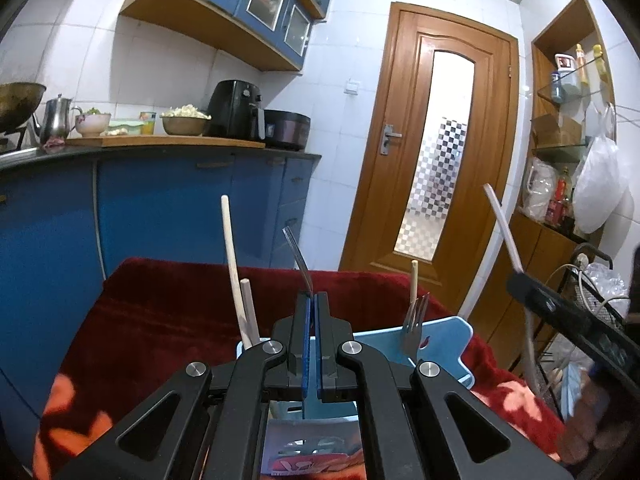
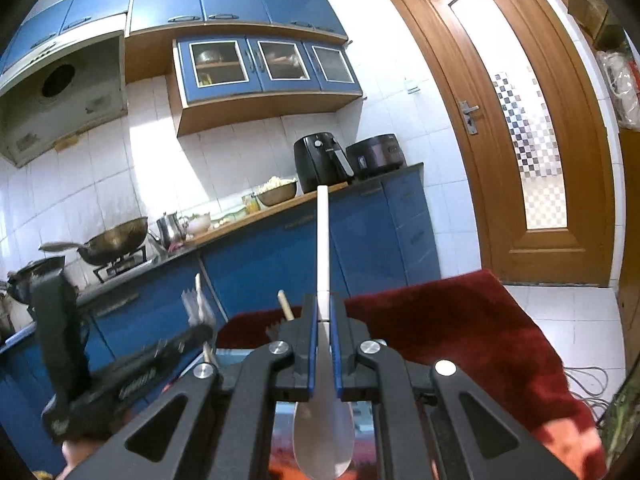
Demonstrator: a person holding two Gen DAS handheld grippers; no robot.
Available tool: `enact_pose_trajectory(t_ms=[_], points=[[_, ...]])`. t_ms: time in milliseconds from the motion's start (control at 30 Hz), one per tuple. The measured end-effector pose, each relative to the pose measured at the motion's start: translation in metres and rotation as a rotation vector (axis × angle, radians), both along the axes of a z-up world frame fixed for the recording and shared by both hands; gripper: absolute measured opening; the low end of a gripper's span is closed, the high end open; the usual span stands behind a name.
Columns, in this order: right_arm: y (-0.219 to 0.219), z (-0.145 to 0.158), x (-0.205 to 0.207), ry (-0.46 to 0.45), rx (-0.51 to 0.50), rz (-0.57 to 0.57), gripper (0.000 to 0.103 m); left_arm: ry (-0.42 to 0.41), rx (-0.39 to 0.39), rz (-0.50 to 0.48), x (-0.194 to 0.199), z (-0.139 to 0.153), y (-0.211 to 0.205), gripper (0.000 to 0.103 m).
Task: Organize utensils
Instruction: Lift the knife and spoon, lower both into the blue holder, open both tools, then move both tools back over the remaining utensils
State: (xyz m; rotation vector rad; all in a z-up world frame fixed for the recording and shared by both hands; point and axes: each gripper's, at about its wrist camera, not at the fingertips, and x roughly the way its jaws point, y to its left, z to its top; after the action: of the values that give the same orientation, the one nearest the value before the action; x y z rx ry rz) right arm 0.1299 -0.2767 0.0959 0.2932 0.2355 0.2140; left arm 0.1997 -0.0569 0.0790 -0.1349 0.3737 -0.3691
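My left gripper is shut on a clear plastic utensil whose curved handle sticks up past the fingertips. Just beyond it stands a light blue utensil holder on the red blanket. It holds wooden sticks on the left, and a metal fork and another wooden stick on the right. My right gripper is shut on a white-handled spoon, handle up, with its metal bowl below the jaws. The left gripper shows blurred at the left of the right wrist view.
A red blanket covers the table. Blue kitchen cabinets and a counter with an air fryer, bowls and a kettle stand behind. A wooden door is to the right, with shelves and a wire rack beside it.
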Motion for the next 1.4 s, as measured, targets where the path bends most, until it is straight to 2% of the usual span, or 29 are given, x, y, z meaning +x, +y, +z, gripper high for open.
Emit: enact_pose_trajectory(t_ms=[267, 700, 733, 800, 833, 900, 933, 1267, 1400], points=[[0.008, -0.018, 0.035, -0.006, 0.017, 0.003, 0.008, 0.023, -0.015, -0.002, 0.004, -0.005, 0.002, 0.001], [0.020, -0.035, 0.023, 0.031, -0.098, 0.007, 0.008, 0.051, -0.002, -0.028, 0.006, -0.008, -0.005, 0.002], [0.020, -0.035, 0.022, 0.035, -0.104, 0.006, 0.010, 0.055, -0.001, -0.029, 0.007, -0.008, -0.005, 0.003], [0.020, -0.035, 0.019, 0.038, -0.114, 0.004, 0.025, 0.058, 0.006, -0.023, 0.007, -0.009, -0.006, 0.015], [0.020, -0.035, 0.016, 0.038, -0.114, 0.009, 0.027, 0.059, 0.009, -0.017, 0.007, -0.009, -0.006, 0.019], [0.020, -0.034, 0.013, 0.038, -0.117, 0.008, 0.028, 0.061, 0.006, -0.016, 0.006, -0.008, -0.006, 0.036], [0.020, -0.034, 0.011, 0.036, -0.119, 0.007, 0.028, 0.060, 0.003, -0.018, 0.005, -0.007, -0.006, 0.038], [0.014, -0.021, -0.014, 0.043, -0.092, 0.008, 0.032, 0.077, 0.028, -0.022, -0.008, 0.004, -0.009, 0.039], [0.010, -0.014, -0.029, 0.049, -0.070, 0.008, 0.036, 0.085, 0.040, -0.020, -0.019, 0.008, -0.008, 0.040]])
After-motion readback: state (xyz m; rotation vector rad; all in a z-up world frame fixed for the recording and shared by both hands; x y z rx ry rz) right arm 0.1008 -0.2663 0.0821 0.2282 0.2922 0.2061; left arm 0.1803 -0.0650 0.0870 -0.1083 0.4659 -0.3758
